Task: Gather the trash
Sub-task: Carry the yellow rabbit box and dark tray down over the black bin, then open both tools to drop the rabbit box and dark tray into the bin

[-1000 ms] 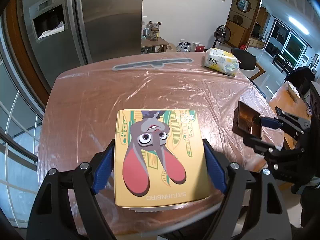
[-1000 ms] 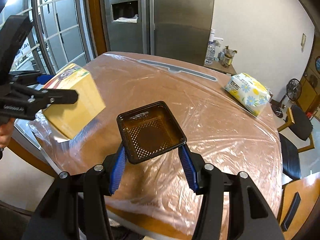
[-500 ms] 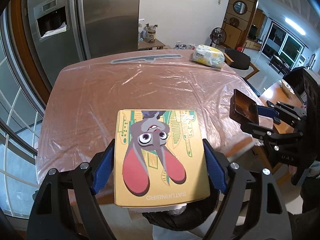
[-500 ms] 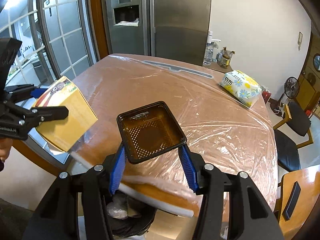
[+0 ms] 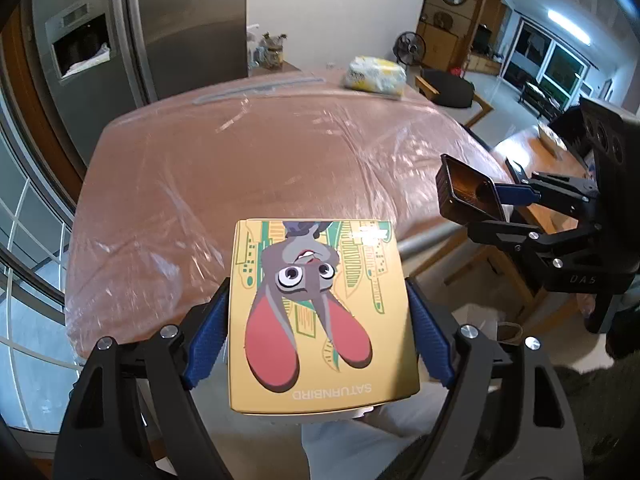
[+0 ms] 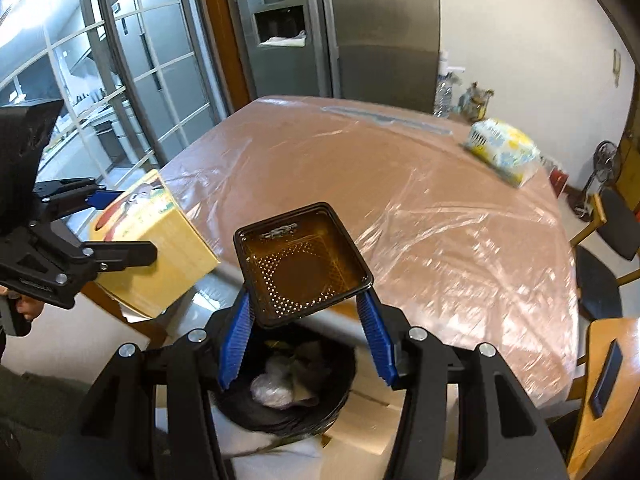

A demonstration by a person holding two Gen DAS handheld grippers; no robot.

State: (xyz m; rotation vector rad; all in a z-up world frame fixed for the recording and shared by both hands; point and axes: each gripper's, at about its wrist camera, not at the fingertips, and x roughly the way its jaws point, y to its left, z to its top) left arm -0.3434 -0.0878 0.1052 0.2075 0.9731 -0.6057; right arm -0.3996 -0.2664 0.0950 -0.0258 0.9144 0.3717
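Note:
My left gripper (image 5: pixel 318 334) is shut on a yellow box (image 5: pixel 320 312) printed with a cartoon rabbit, held in the air past the table's near edge; the box also shows in the right wrist view (image 6: pixel 160 252). My right gripper (image 6: pixel 306 344) is shut on a black plastic food tray (image 6: pixel 302 260) with brown residue, held above a black-lined trash bin (image 6: pixel 288 392) that holds crumpled waste. In the left wrist view the tray (image 5: pixel 468 196) and the right gripper (image 5: pixel 520 208) are at the right.
The round table (image 6: pixel 400 200) is covered in clear plastic film. A yellow tissue pack (image 6: pixel 502 150) lies at its far right. A steel fridge (image 6: pixel 340 28) stands behind. Chairs (image 6: pixel 612 248) and a second wooden table (image 6: pixel 608 380) are at the right.
Both grippers have pulled back from the table with their loads. The trash bin has come into the right wrist view beneath the tray.

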